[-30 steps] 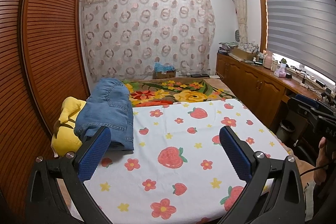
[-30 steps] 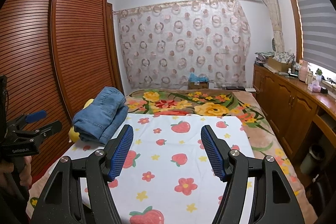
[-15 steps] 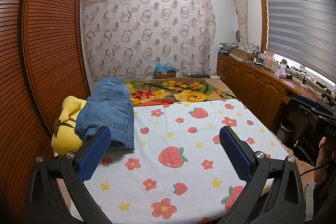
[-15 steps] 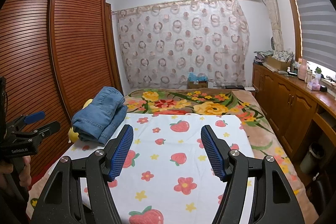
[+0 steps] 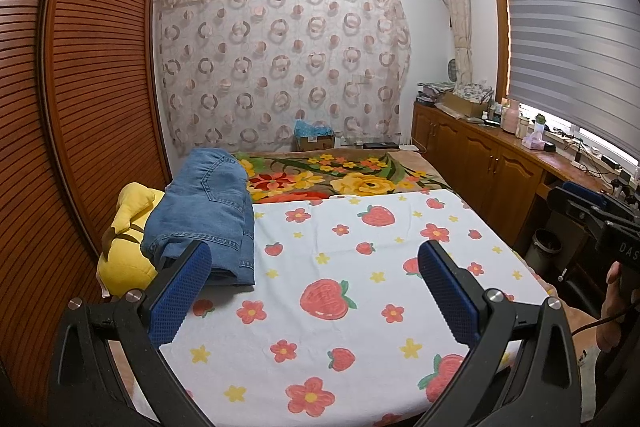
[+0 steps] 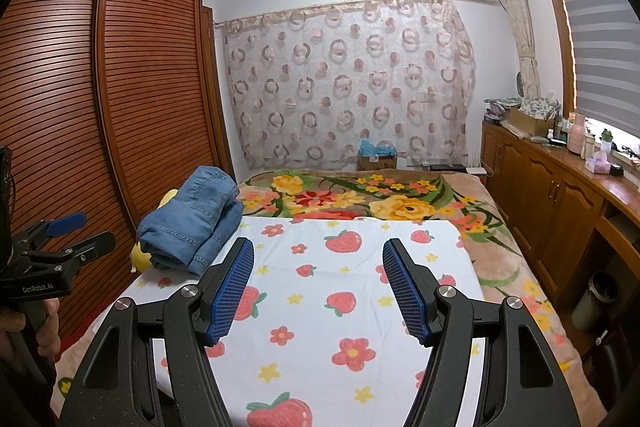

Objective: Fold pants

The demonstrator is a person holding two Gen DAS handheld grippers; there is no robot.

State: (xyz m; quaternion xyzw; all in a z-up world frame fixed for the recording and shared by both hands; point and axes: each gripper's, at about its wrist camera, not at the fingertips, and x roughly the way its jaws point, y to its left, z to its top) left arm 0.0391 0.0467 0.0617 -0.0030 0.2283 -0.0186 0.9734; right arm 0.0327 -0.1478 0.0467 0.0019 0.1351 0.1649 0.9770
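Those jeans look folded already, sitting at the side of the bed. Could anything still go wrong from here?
Possibly. The jeans lie at the sheet's left edge, partly on a yellow plush toy, so the stack might tilt or slide off. Both the left gripper and the right gripper are open and empty; a nudge there could undo the fold.

Blue denim pants (image 5: 208,203) at far left, over a yellow plush toy (image 5: 126,247). White sheet (image 5: 360,291) printed with red strawberries, pink flowers, yellow stars. Farther off, brown blanket (image 5: 348,179) with yellow and red blooms. Blue pads (image 6: 234,287) on black grippers.
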